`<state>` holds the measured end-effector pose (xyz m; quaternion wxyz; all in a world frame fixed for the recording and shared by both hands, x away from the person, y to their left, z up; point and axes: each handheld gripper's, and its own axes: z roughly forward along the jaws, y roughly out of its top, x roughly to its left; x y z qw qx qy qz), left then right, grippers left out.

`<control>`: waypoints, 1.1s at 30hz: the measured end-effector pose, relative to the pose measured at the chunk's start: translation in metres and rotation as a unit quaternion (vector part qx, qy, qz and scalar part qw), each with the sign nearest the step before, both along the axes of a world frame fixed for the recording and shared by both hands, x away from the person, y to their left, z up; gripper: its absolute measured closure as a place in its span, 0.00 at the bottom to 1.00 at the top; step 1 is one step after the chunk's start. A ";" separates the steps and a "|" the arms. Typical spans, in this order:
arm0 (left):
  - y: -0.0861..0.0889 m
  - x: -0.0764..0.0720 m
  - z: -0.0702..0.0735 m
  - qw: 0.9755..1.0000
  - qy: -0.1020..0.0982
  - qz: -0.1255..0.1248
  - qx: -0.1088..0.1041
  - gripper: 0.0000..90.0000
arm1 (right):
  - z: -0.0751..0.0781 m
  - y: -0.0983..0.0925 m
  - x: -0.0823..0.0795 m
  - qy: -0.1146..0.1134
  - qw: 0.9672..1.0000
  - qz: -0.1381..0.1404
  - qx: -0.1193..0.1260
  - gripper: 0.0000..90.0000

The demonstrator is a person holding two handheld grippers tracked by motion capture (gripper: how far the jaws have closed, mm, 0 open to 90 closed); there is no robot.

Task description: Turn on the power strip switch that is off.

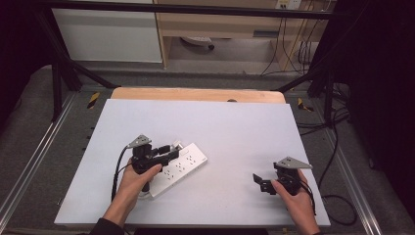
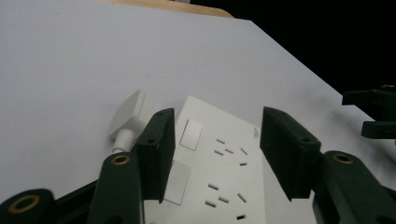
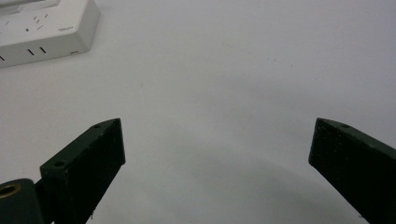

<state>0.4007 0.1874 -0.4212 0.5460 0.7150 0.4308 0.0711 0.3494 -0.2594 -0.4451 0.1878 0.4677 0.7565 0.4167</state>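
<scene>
**Left fingers spread over the power strip, right fingers wide above bare tabletop**

The left gripper (image 2: 217,154) hangs over a white power strip (image 2: 219,163), its fingers (image 2: 156,149) parted with nothing between them but the strip's face below. The strip's sockets and two rocker switches lie in the gap. A white plug (image 2: 133,116) sits just outside the left-hand finger, touching the strip's far corner (whether it is seated in a socket cannot be told).

The right gripper (image 3: 217,172) has its fingers (image 3: 86,168) spread wide and empty over the white tabletop (image 3: 224,84). The strip's end lies well beyond them, up and to the left. From above, the left hand (image 1: 134,178) and right hand (image 1: 296,198) each grip a handle, well apart.
</scene>
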 end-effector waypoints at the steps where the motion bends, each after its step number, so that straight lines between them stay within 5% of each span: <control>1: -0.001 0.000 0.001 1.000 -0.001 0.001 -0.003 0.46 | 0.000 0.000 0.000 0.000 1.000 0.000 0.000 0.05; 13: -0.005 -0.003 0.009 0.999 -0.030 -0.011 -0.024 0.11 | 0.000 0.000 0.000 -0.001 1.000 0.000 0.000 0.04; 33: -0.006 -0.014 0.032 0.996 -0.082 0.003 -0.021 0.08 | 0.000 -0.001 0.000 -0.001 1.000 -0.002 0.002 0.04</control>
